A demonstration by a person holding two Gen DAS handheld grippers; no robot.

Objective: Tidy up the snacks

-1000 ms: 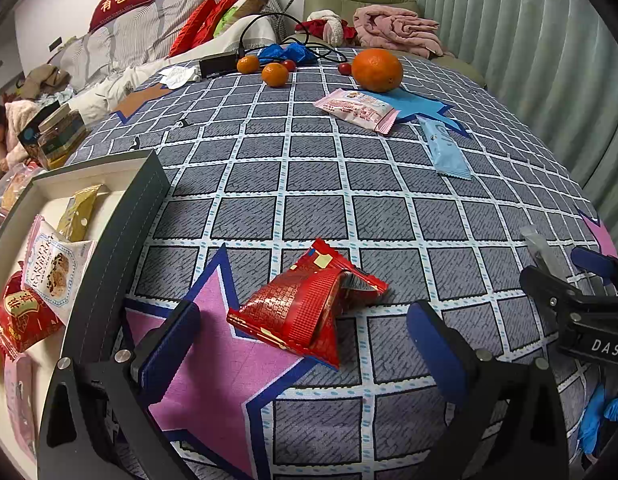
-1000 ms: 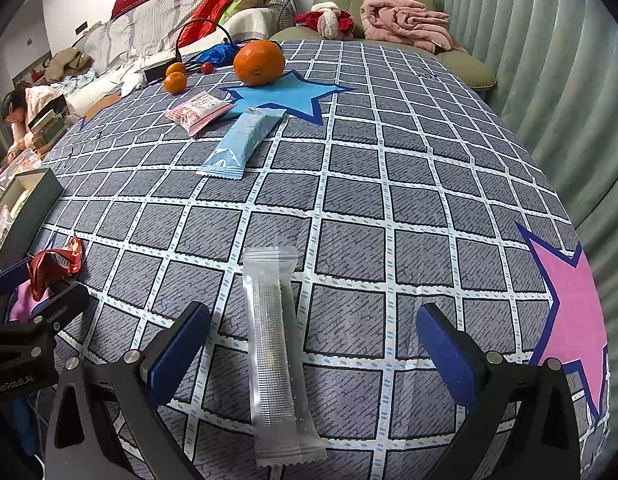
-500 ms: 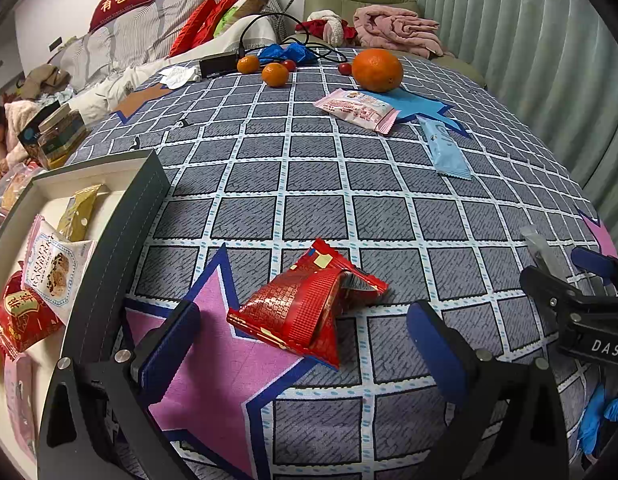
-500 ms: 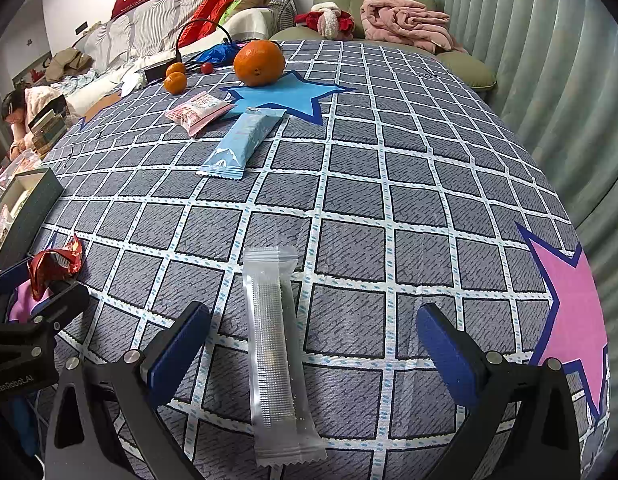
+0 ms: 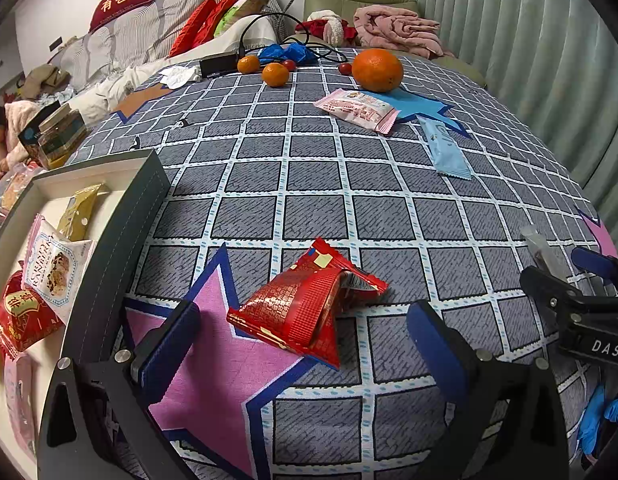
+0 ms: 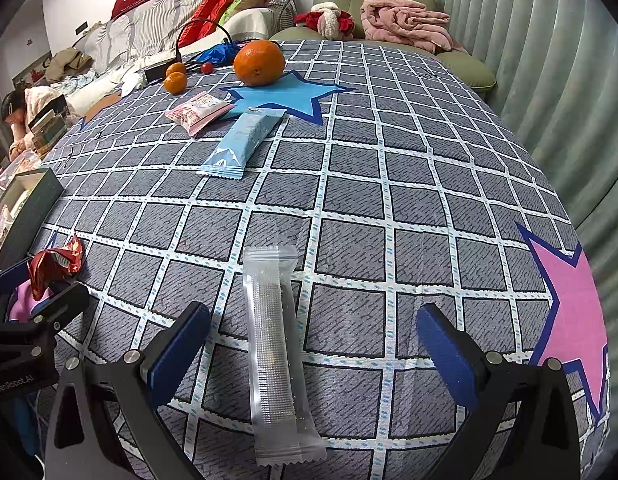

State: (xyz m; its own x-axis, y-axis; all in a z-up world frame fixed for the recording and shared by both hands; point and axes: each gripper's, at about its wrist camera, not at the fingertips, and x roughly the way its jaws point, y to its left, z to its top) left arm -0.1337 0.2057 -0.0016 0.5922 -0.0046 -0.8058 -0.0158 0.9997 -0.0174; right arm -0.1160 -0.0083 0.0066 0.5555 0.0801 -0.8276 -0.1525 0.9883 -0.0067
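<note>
A: Where does the left gripper (image 5: 305,354) stand?

B: Low over the near edge of the bed (image 5: 317,184), its blue pads wide apart. The crumpled red snack packet (image 5: 305,306) lies between them on the checked cover, partly on a pink star, touching neither pad.

A: And the right gripper (image 6: 313,350)?

B: Also spread wide, holding nothing. The clear long sachet (image 6: 275,356) lies flat between its fingers, pointing away from the camera, free of both pads.

A: Is there a box for the snacks?

B: Yes, a dark-walled tray (image 5: 121,248) at the left edge of the bed. It holds a white cookie packet (image 5: 53,272), a red packet (image 5: 21,316), a gold one (image 5: 77,210) and a pink one at the bottom that is half cut off.

A: What else lies on the cover?

B: Toward the far edge, a pink packet (image 5: 357,110) and a light blue stick packet (image 5: 445,148), both beside a blue star print. A large orange (image 5: 377,70) sits on that star, with two small oranges (image 5: 275,74) and dark red fruits farther back, near a black cable and a blue bag.

A: Can each gripper be seen from the other camera?

B: Yes. The left wrist view shows the right one at the right edge, and the right wrist view shows the left one at the left edge beside the red packet.
</note>
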